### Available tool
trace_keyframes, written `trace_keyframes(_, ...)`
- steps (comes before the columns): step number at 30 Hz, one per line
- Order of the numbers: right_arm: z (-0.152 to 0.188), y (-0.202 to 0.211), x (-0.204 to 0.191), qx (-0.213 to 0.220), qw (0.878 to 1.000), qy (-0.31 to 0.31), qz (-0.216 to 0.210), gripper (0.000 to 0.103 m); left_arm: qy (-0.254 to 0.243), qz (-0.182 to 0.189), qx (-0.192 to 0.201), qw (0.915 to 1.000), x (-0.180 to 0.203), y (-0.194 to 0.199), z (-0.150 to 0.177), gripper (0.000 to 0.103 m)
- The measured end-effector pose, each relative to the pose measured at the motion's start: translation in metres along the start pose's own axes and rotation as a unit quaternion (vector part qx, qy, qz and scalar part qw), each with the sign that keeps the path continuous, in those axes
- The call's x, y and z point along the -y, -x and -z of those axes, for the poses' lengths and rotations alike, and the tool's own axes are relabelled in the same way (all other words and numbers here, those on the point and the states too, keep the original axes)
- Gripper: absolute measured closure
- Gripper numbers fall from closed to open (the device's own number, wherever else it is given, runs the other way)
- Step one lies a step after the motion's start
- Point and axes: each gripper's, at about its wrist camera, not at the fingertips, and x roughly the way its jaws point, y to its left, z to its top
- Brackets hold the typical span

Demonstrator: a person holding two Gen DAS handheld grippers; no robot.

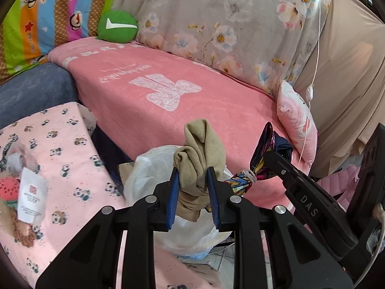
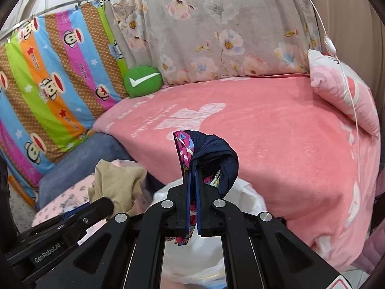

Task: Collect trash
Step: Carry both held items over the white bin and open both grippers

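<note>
Tan cloth point(image 1: 199, 159) is bunched up between the blue pads of the left gripper point(image 1: 193, 192), which is clamped on it about halfway down. Its long axis runs pretty much straight up and down: the rumpled top pokes up past the fingertips and a shorter tail hangs below the fingers. Right behind and under those fingers sits a white plastic bag point(image 1: 154, 168), mouth facing up.

Over on the other side, the right gripper point(image 2: 192, 187) has its fingers squeezed nearly together on a navy and multicolour patterned fabric point(image 2: 211, 154). That one loops up over the fingertips and droops down the right side of them, with a patterned end dangling below the pads, so it's roughly vertical too. The same white bag shows just beneath and beyond these fingers.

From the left wrist view, the right gripper comes in from the right of the fingers, its fabric pointing up and tilted left, just beside the tan cloth but not touching as far as I can see.

Past both sets of fingers is a sofa with a pink blanket point(image 1: 192, 101), and a green round cushion point(image 2: 142, 81) sits at the back left.
</note>
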Motion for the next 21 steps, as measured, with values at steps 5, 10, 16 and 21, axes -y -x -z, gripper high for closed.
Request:
trace_keyframes(5,0.005,-0.020,0.017,-0.016,1.000,-0.009,0.013,0.099,-0.009,0.006,-0.024,0.9996,0.013,-0.037,0.001,0.081)
trace_keyframes(10,0.007,-0.037,0.026,-0.028,0.999,-0.015,0.019,0.099,-0.009,0.010,-0.044,0.9990,0.016,-0.062,0.004,0.081)
trace_keyframes(16,0.009,-0.057,0.025,-0.052,0.998,-0.026,0.019,0.099,0.001,0.007,-0.062,0.9981,0.007,-0.080,0.006,0.080)
trace_keyframes(21,0.007,-0.062,0.014,-0.058,0.998,-0.014,0.023,0.099,0.003,0.007,-0.069,0.9976,0.003,-0.087,0.005,0.078)
